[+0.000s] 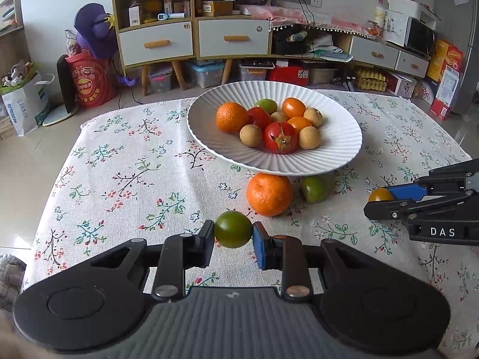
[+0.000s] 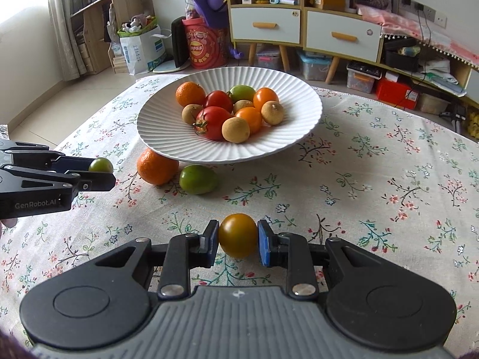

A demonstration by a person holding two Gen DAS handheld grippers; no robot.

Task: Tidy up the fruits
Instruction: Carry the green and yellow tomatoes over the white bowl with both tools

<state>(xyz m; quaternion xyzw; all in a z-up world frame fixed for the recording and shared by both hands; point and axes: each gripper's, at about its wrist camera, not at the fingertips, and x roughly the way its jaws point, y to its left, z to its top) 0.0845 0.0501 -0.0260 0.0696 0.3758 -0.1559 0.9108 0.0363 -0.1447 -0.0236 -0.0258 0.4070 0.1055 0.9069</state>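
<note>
Now green tomato (image 1: pixel 233 229) clamped in left hand-held gripper (image 1: pixel 233 233) — above tablecloth (image 1: pixel 119 179).

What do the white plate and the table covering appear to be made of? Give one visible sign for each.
White plate: probably glazed ceramic; its ribbed rim is smooth with a soft sheen.
Table covering: woven cloth, matte, floral print; it creases.

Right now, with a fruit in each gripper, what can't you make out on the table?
- Orange and green fruit on the cloth: their far sides are hidden under the plate rim, both views.
- Table's near edge: blocked by each gripper's body.
- Fruit low in the plate's pile: covered by those in front.
</note>
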